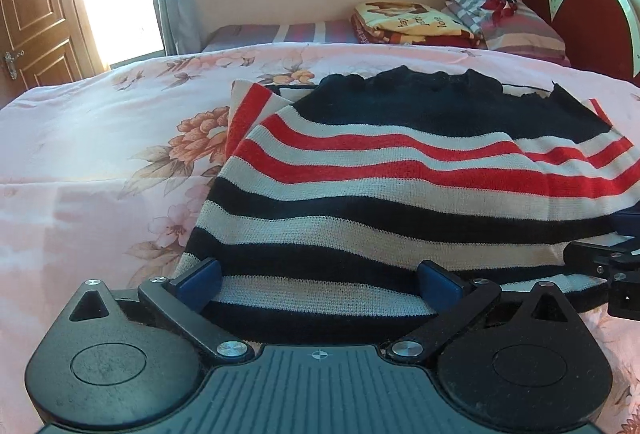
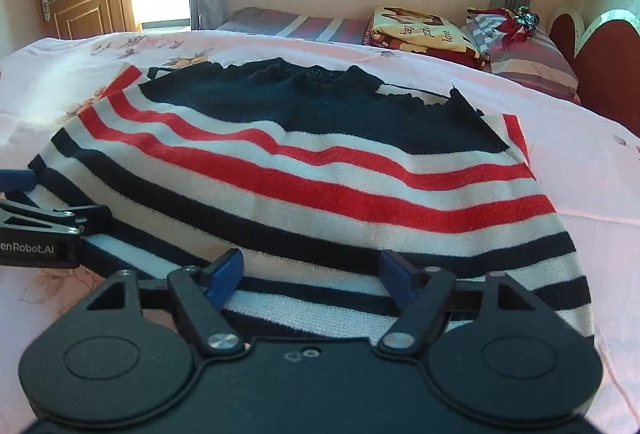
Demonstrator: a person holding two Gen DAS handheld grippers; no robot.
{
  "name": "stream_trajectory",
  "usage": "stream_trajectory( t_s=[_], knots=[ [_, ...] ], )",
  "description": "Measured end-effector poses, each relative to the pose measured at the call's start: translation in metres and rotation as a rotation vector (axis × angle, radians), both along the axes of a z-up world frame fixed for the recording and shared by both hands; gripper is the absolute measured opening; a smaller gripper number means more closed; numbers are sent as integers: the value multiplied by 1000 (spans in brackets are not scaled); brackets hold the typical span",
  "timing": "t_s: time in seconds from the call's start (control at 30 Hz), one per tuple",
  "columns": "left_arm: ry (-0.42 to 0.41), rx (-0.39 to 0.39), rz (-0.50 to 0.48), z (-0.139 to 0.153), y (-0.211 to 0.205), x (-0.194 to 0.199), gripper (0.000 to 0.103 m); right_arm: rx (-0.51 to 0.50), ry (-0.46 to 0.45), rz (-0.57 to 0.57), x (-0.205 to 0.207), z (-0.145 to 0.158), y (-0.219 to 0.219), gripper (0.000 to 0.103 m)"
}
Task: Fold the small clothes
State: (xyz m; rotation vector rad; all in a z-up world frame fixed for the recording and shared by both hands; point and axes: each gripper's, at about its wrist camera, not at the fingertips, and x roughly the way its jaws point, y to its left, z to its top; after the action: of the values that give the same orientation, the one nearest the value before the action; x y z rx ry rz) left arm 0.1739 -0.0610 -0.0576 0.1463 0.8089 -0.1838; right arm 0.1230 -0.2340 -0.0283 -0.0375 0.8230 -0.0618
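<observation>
- Fingers of both the left gripper [image 1: 320, 284] and the right gripper [image 2: 312, 274] are spread wide, straddling the near hem.
- Striped sweater [image 1: 400, 186] is laid ahead on the floral bedsheet [image 1: 100, 154], neckline farthest away.

sweater [image 1: 360, 194]: ribbed knit | bedsheet [image 1: 100, 154]: smooth cloth | door [image 1: 32, 14]: glossy wood

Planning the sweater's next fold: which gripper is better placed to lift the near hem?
Neither clearly: the left gripper and right gripper both sit open-jawed over the sweater hem, side by side.
</observation>
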Motion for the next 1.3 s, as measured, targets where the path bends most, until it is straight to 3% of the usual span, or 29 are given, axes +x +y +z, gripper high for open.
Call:
stream_trajectory(
  t_s=[0.17,0.43,0.63,0.8,1.13,1.2,1.3],
  knots=[
    [28,-10,5,6,1,-2,102,27,-25,-23,-9,11,-7,80],
    [87,-58,18,15,6,-8,102,76,-45,-54,-16,17,-20,82],
    [188,-295,95,12,35,-17,102,78,-61,-46,-18,22,-20,83],
    [259,-432,146,-3,53,-20,102,89,-67,-42,-20,23,-21,83],
    [239,-771,271,-28,74,4,101,97,-61,-20,-11,15,-13,83],
    [224,-842,305,-36,79,14,85,100,-62,-16,-7,14,-13,83],
    [201,-889,339,-42,80,25,81,108,-72,-25,-1,13,-14,83]
  ],
)
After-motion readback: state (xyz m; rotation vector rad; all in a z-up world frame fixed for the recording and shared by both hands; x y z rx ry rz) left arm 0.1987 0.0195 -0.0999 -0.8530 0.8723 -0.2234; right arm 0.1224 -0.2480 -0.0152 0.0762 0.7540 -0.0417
